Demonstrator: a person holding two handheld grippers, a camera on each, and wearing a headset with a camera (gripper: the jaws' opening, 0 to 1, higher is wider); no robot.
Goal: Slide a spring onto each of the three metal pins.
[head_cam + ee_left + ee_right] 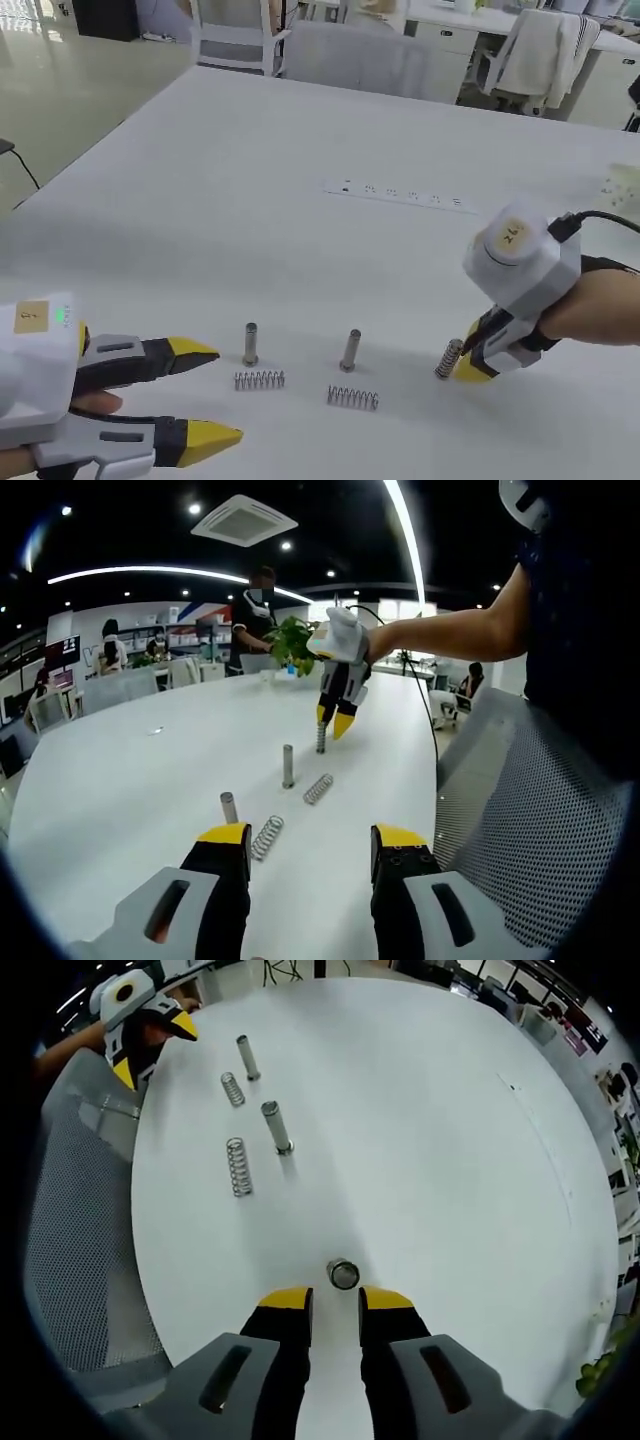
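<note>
On the table point(300, 220), right tongs point(472, 368) stand beside the spring-wrapped pin point(449, 358).

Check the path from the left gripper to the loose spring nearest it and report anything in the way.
Nothing visible blocks it. The left gripper, jaws open, faces the spring across bare table; the pin stands beside that spring, not between them.

Springs point(259, 380) before two pins point(250, 344), third pin point(449, 359) rightward
</note>
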